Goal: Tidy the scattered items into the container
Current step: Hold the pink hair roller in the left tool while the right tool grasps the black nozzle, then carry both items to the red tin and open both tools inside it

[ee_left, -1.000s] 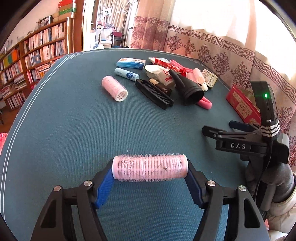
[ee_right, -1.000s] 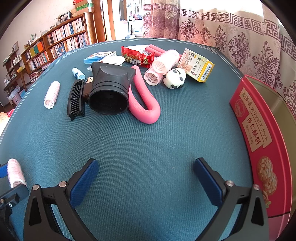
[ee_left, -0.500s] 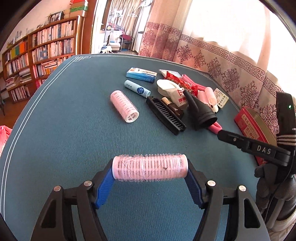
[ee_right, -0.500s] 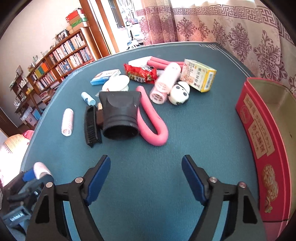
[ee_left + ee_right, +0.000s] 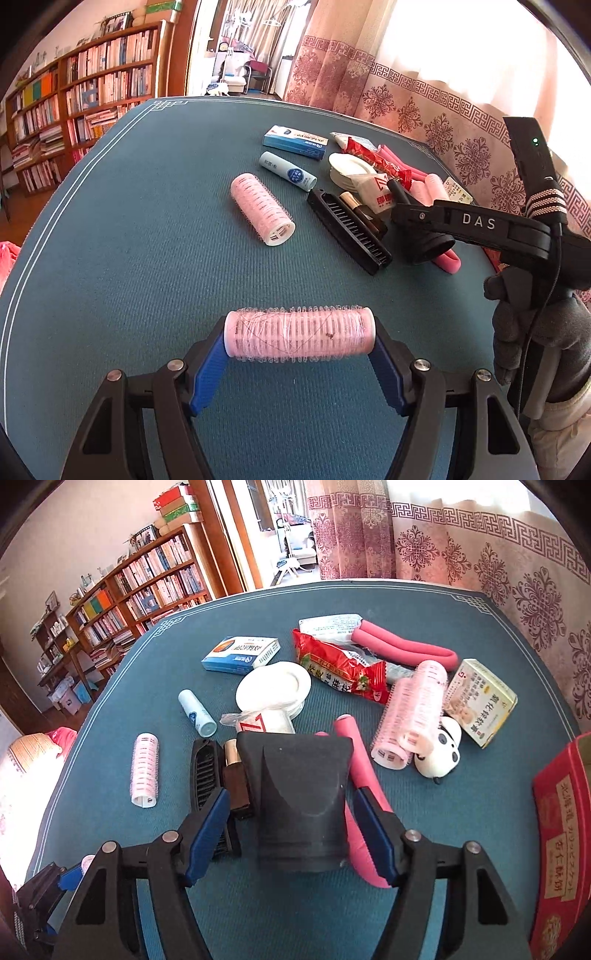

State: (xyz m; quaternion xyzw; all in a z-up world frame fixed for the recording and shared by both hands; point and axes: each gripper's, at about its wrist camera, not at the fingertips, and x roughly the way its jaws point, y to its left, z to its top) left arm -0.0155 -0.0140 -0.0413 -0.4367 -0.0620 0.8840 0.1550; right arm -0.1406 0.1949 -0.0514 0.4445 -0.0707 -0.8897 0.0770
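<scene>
Right wrist view: the black nozzle (image 5: 295,797) lies mid-tabletop among the clutter, flanked by the right gripper (image 5: 291,834), whose jaws are spread and not yet touching it; comb (image 5: 205,771) on one side, pink foam rod (image 5: 360,805) on the other. Left gripper (image 5: 299,363) pinches a pink roller (image 5: 299,338) endwise above the near tabletop. Judged step: grasping the nozzle; next, the jaws must press together on it alone, then carry to the red tin (image 5: 561,834) at the right edge.

Pink hair roller (image 5: 299,338) held crosswise; red container (image 5: 561,834) open.
</scene>
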